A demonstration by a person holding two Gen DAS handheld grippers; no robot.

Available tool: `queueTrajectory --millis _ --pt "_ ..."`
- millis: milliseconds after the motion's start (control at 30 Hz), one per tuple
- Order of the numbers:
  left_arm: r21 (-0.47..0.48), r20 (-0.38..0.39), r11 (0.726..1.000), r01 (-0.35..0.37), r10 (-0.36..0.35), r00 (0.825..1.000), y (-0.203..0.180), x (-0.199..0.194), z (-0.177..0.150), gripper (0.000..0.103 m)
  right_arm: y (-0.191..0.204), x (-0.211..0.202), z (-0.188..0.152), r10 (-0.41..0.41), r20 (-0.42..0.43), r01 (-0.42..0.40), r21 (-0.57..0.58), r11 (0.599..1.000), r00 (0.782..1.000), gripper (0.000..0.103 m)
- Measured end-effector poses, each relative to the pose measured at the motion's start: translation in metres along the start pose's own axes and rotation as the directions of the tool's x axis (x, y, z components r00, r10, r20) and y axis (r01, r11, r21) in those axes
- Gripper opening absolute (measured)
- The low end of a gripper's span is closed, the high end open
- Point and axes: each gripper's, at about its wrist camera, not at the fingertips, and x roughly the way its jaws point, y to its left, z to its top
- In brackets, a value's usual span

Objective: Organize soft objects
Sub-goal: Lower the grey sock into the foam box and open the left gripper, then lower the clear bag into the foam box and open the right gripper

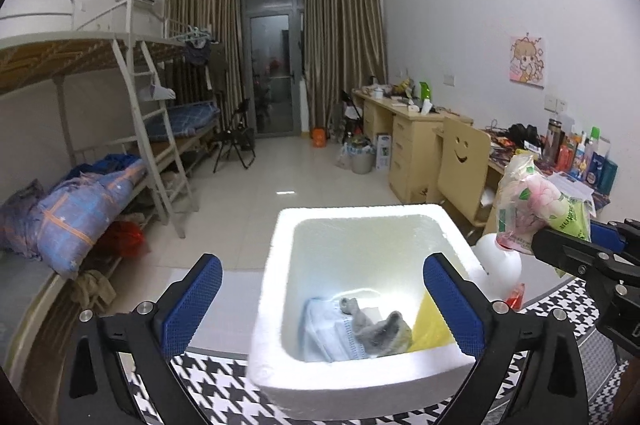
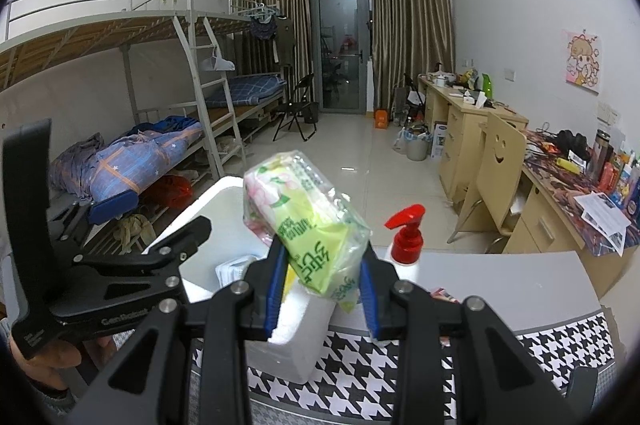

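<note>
— Where is your tissue pack (image 2: 308, 221) right now?

— It's pinched between the blue pads (image 2: 276, 289) of your right gripper (image 2: 322, 291), tilted, with its green and pink wrapper sticking up and away from you. It hangs in the air beside the right wall of the white foam box (image 1: 276, 289), above the table, not inside the box.

— And your other claw?

— Your left gripper (image 1: 320, 303) is spread wide and carries nothing. Its two blue pads (image 1: 192, 301) stand either side of the box's near end, and you look straight down into the box between them.

— What already lies in the box?

— A pale blue cloth (image 1: 328, 329) on the bottom, a grey sock (image 1: 376, 329) lying across it, and something yellow (image 1: 430, 325) against the right wall.

— What's around it?

— The box sits on a black-and-white houndstooth mat (image 2: 552, 349). Just beside the box, on your right, stands a white pump bottle (image 2: 404, 245) with a red head. A wooden chair with a smiley face (image 2: 498, 161) stands well behind, by the desk (image 2: 560, 225).
</note>
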Motion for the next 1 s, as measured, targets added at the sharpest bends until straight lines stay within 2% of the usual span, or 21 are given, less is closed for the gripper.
queueTrajectory --millis 333,1000 --pt "-0.014 0.01 0.999 -0.05 0.05 0.999 0.02 -0.014 -0.002 0.102 0.008 0.013 0.005 0.034 -0.007 -0.034 -0.016 0.999 0.999 0.038" --pt "-0.046 0.014 0.995 -0.09 0.091 0.996 0.051 -0.026 -0.012 0.102 0.037 0.053 0.009 0.073 -0.077 -0.076 -0.03 0.997 0.994 0.038"
